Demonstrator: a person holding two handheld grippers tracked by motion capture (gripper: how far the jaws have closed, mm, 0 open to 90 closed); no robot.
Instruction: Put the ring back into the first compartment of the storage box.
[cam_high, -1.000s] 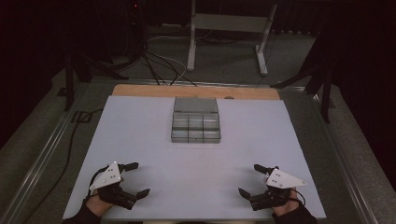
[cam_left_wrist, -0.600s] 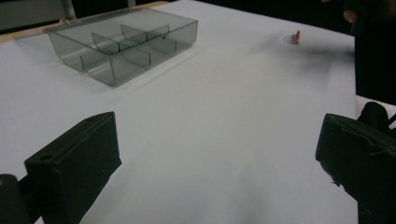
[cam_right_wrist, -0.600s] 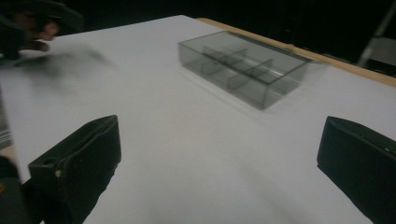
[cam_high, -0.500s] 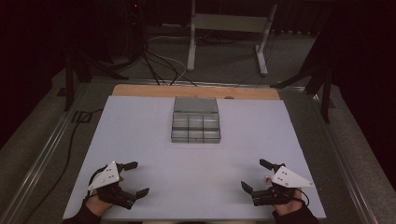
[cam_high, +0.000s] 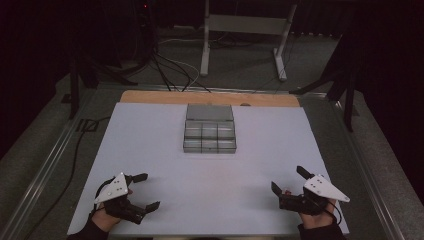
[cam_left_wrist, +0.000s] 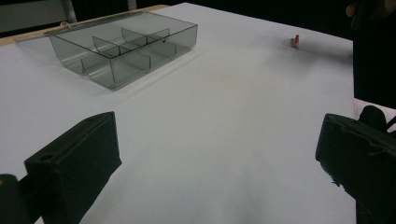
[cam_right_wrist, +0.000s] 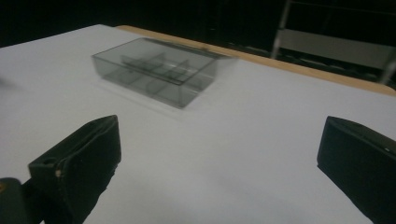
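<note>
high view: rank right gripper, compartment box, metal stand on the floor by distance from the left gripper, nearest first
1. Compartment box, mid-table, up and right of the left gripper.
2. Right gripper, across the near edge, slightly farther; close call.
3. Metal stand, on the floor beyond the table.

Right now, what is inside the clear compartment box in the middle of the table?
The compartment box looks empty: its dividers and bare floor show through the clear walls in both gripper views. The far compartments are dim, so something very small there could go unseen.

A white desk (cam_high: 150, 150) with a wooden strip (cam_high: 150, 96) along its far edge; beyond it, a grey metal frame (cam_high: 245, 25) stands on the floor; black cables (cam_high: 170, 70) trail nearby.
</note>
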